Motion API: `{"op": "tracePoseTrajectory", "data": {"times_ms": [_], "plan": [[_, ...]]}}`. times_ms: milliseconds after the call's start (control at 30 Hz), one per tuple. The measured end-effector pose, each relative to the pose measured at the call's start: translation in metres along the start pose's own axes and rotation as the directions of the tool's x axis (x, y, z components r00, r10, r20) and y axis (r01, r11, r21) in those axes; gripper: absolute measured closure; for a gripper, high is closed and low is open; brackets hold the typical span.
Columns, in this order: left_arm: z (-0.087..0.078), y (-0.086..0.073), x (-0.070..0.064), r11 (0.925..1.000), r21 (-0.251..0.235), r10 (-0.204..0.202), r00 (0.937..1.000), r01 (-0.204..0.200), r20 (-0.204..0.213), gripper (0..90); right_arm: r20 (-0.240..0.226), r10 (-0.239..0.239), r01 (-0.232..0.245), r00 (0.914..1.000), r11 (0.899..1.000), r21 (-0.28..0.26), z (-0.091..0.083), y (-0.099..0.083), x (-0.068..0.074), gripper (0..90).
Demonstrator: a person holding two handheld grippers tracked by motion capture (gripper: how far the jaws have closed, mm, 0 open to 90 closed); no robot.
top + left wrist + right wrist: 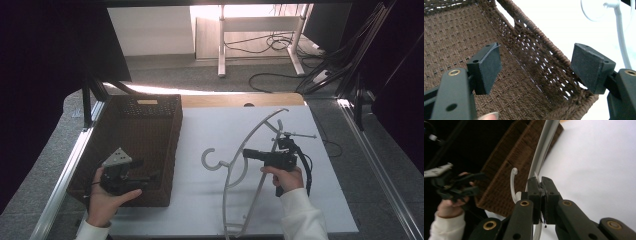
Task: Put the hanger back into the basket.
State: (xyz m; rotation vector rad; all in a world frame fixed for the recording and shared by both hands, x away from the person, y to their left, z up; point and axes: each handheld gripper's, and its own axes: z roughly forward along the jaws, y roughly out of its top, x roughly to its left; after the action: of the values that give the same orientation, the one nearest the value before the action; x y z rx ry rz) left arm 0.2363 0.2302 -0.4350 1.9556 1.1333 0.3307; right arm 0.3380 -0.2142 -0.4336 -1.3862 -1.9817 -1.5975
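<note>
1. White plastic, thin and curved: the clothes hanger [250,170] lies on the white table cover [210,210] right of centre, its far arm arching toward the far right, its hook [212,160] pointing left toward the basket.
2. Nearest the person, the hanger's lower ends reach almost to the table's near edge, between the two forearms.
3. The right gripper [246,153] has its jaws pressed together on the hanger's neck, just right of the hook; in the right gripper view the pads [534,192] clamp the pale rod with no gap showing.
4. The hanger looks light and fairly stiff, yet springy along its long arc, so a grip at the neck probably lets the far tips swing and sag. The smooth plastic may also twist between the pads.
5. The left gripper [150,176] hangs over the near right corner of the brown woven basket [130,197], jaws spread wide and holding nothing; its pads [489,65] straddle the wicker wall.
6. The basket sits at the left of the table, running from near to far, and looks too short for the hanger to lie flat inside.
</note>
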Motion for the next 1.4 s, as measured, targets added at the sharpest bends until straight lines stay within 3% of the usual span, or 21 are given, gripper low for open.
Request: {"op": "tracePoseTrajectory", "data": {"times_ms": [67,367,500,533,567,667,767,900,967,1033,1067,1100,1133,1167,1200,1233,1400], "plan": [[0.002,0.001,-0.003,1.0000,0.003,0.002,1.0000,-0.002,0.008,24.0,-0.036,-0.014,0.013,0.9993,1.000,-0.027,-0.004,0.003,0.004,86.8],[0.008,0.005,-0.015,0.9997,0.008,0.022,0.9988,-0.022,0.043,24.6,-0.097,-0.033,0.029,0.9947,0.998,-0.048,-0.005,0.008,0.010,86.7],[0.015,0.012,-0.027,0.9998,0.003,0.020,0.9946,-0.021,0.101,25.1,-0.119,-0.044,0.037,0.9919,0.997,-0.064,-0.006,0.010,0.010,86.7],[0.020,0.018,-0.036,0.9999,0.002,0.015,0.9886,-0.015,0.150,25.2,-0.125,-0.052,0.042,0.9908,0.996,-0.080,-0.006,0.012,0.011,86.7],[0.020,0.018,-0.036,0.9999,0.002,0.015,0.9886,-0.015,0.150,25.3,-0.125,-0.052,0.042,0.9908,0.996,-0.080,-0.006,0.012,0.011,86.7],[0.030,0.030,-0.052,0.9999,-0.004,0.015,0.9745,-0.015,0.224,25.8,-0.145,-0.052,0.040,0.9881,0.996,-0.084,-0.005,0.014,0.013,86.8],[0.044,0.043,-0.067,0.9999,-0.002,0.013,0.9533,-0.013,0.302,27.0,-0.174,-0.058,0.042,0.9831,0.995,-0.092,-0.005,0.016,0.017,86.7],[0.061,0.052,-0.078,0.9998,0.017,-0.002,0.9294,-0.005,0.369,29.2,-0.195,-0.065,0.045,0.9787,0.993,-0.107,-0.007,0.019,0.021,86.7],[0.069,0.055,-0.084,0.9996,0.028,-0.016,0.9117,0.004,0.411,30.4,-0.205,-0.070,0.046,0.9762,0.992,-0.118,-0.009,0.021,0.023,86.7],[0.076,0.055,-0.087,0.9991,0.042,-0.025,0.8982,0.007,0.439,32.1,-0.210,-0.074,0.048,0.9748,0.991,-0.127,-0.010,0.022,0.025,86.7],[0.083,0.056,-0.090,0.9982,0.059,-0.035,0.8835,0.009,0.467,34.7,-0.217,-0.078,0.049,0.9731,0.990,-0.133,-0.010,0.022,0.026,86.7],[0.083,0.056,-0.090,0.9982,0.059,-0.035,0.8835,0.009,0.467,36.5,-0.217,-0.078,0.049,0.9731,0.990,-0.133,-0.010,0.022,0.026,86.7],[0.087,0.055,-0.093,0.9978,0.066,-0.039,0.8770,0.008,0.479,36.5,-0.218,-0.082,0.052,0.9725,0.989,-0.138,-0.009,0.022,0.027,86.7],[0.091,0.055,-0.095,0.9974,0.072,-0.038,0.8748,0.003,0.483,38.8,-0.215,-0.081,0.052,0.9733,0.989,-0.140,-0.009,0.022,0.028,86.7],[0.093,0.055,-0.097,0.9969,0.079,-0.035,0.8731,-0.004,0.486,46.9,-0.216,-0.084,0.052,0.9727,0.988,-0.146,-0.007,0.021,0.029,86.7],[0.095,0.054,-0.098,0.9967,0.081,-0.034,0.8725,-0.006,0.487,46.9,-0.216,-0.084,0.052,0.9727,0.988,-0.146,-0.007,0.021,0.029,86.7],[0.099,0.054,-0.101,0.9966,0.081,-0.052,0.8631,0.013,0.502,75.8,-0.213,-0.090,0.059,0.9730,0.987,-0.147,-0.004,0.020,0.029,86.5]]}}
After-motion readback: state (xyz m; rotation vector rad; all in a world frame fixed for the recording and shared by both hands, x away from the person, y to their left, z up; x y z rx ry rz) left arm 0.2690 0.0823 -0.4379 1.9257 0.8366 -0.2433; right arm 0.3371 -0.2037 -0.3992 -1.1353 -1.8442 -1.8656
